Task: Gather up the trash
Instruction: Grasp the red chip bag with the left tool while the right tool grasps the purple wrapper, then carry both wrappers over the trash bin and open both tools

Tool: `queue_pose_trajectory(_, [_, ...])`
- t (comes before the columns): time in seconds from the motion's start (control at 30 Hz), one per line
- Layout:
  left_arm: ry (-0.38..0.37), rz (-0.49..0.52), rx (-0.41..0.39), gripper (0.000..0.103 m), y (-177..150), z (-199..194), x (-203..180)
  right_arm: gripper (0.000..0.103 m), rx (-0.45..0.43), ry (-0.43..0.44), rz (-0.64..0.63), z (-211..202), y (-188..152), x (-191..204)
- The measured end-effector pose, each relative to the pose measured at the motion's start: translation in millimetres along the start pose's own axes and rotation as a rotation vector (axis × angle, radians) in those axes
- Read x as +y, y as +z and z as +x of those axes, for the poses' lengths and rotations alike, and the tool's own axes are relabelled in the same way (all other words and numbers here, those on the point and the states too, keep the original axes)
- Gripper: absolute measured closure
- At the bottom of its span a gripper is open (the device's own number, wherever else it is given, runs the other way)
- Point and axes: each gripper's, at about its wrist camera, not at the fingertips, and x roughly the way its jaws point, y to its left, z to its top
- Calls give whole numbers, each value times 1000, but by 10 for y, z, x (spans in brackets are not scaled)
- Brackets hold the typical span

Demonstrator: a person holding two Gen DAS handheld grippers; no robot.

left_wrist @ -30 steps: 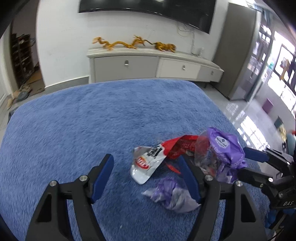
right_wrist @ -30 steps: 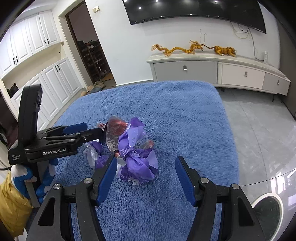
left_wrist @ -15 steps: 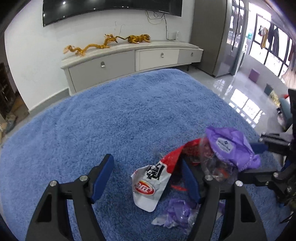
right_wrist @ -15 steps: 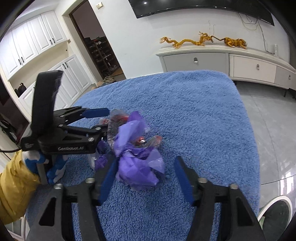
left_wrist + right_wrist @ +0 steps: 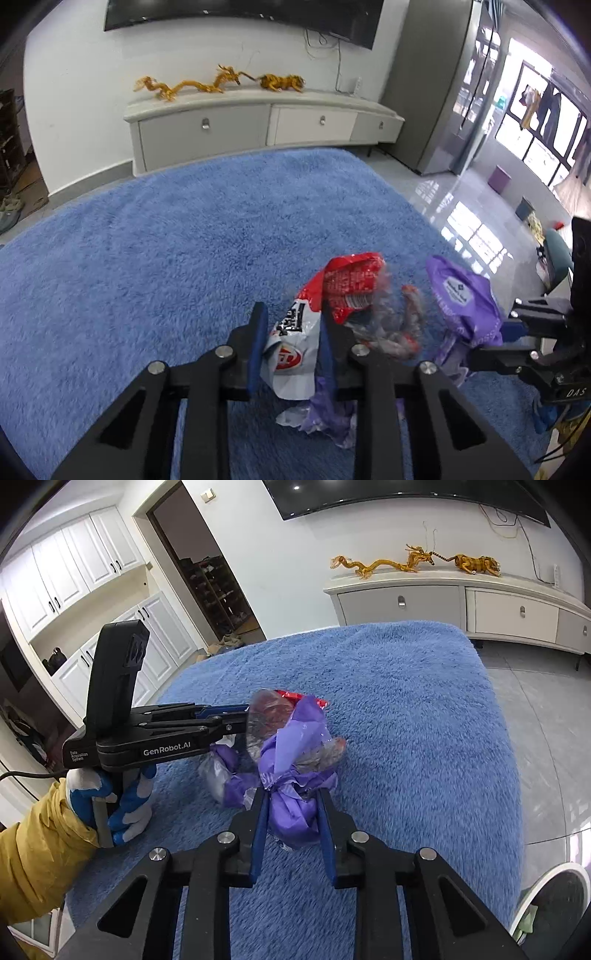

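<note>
The left tongs [image 5: 291, 339] have their blue pads drawn in close, pinching crumpled wrapping between them, and reach in from the left toward the right tongs [image 5: 291, 812]. The right tongs are likewise narrowed, clamped on bunched film. A gloved left hand [image 5: 118, 805] in a yellow sleeve grips the handle.

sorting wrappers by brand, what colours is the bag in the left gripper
The snack bag is white and silver below with a red top, clearest in the left wrist view.

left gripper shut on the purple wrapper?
No, in the left wrist view the left gripper has its fingers clamped on the red-and-white snack bag; the right gripper pinches the purple wrapper.
</note>
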Motion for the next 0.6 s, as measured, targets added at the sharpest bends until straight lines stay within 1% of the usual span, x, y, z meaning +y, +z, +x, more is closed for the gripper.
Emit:
queue_pose_trajectory(0.2, [38, -38, -55, 78, -67, -450, -28, 80, -36, 7, -7, -297, -74, 188])
queue_pose_trajectory(0.4, [75, -81, -127, 78, -126, -1038, -67, 80, -98, 13, -23, -708, -176, 427])
queue_pose_trajectory(0.47, [79, -78, -155, 78, -141, -1253, -172, 80, -125, 9, -24, -853, -216, 467])
queue_pose_trajectory(0.6, [76, -60, -205, 78, -101, -1549, -446, 80, -189, -7, -12, -1205, -298, 465])
